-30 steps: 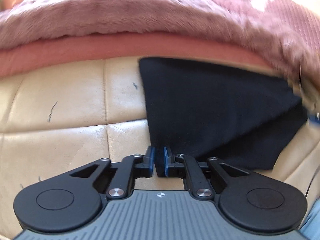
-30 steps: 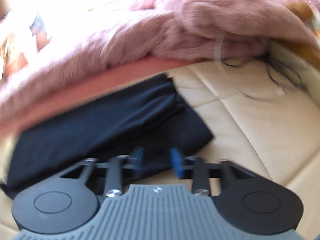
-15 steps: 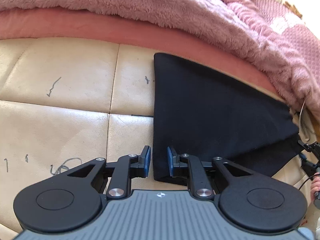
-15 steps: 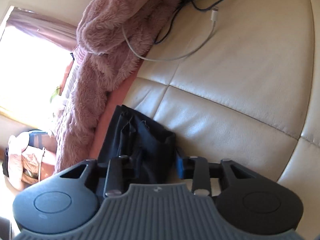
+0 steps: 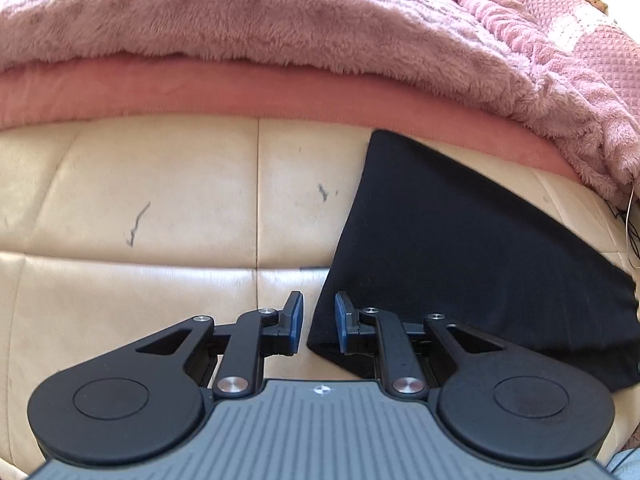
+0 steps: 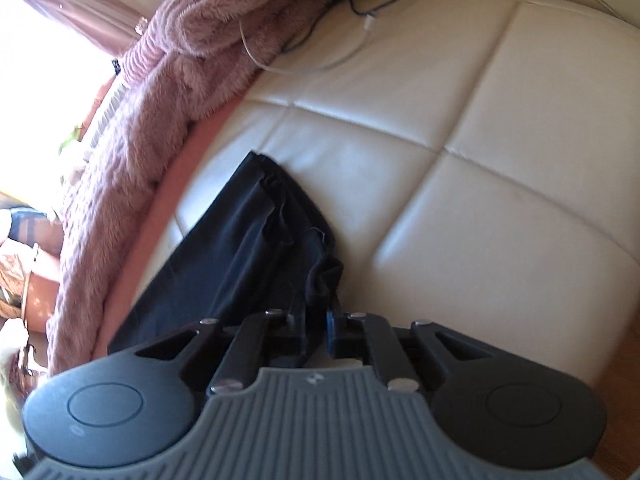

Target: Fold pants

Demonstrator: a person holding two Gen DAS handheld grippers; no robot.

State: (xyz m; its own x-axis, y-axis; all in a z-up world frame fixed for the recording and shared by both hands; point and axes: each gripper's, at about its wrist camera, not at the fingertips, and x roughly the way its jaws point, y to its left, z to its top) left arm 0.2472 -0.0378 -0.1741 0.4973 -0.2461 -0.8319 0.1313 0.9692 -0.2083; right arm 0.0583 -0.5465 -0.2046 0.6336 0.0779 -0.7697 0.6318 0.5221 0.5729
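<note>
The black pants (image 5: 460, 256) lie folded flat on the cream leather surface (image 5: 160, 208), seen in the left wrist view. My left gripper (image 5: 319, 326) is open, with its jaws on either side of the near left corner of the pants, which lies on the surface. In the right wrist view the pants (image 6: 256, 240) show a bunched end. My right gripper (image 6: 318, 334) is shut on that bunched edge of the pants, low over the cream surface (image 6: 480, 184).
A fluffy pink blanket (image 5: 320, 28) and a pink sheet edge (image 5: 200, 92) border the far side. The blanket (image 6: 192, 52) also shows in the right wrist view, with thin cables (image 6: 360, 16) lying beside it. Wooden floor (image 6: 624, 420) shows at the right.
My left gripper has opened wider and the view has shifted left of the pants. My right gripper has closed on the bunched pants edge that lay between its open jaws.
</note>
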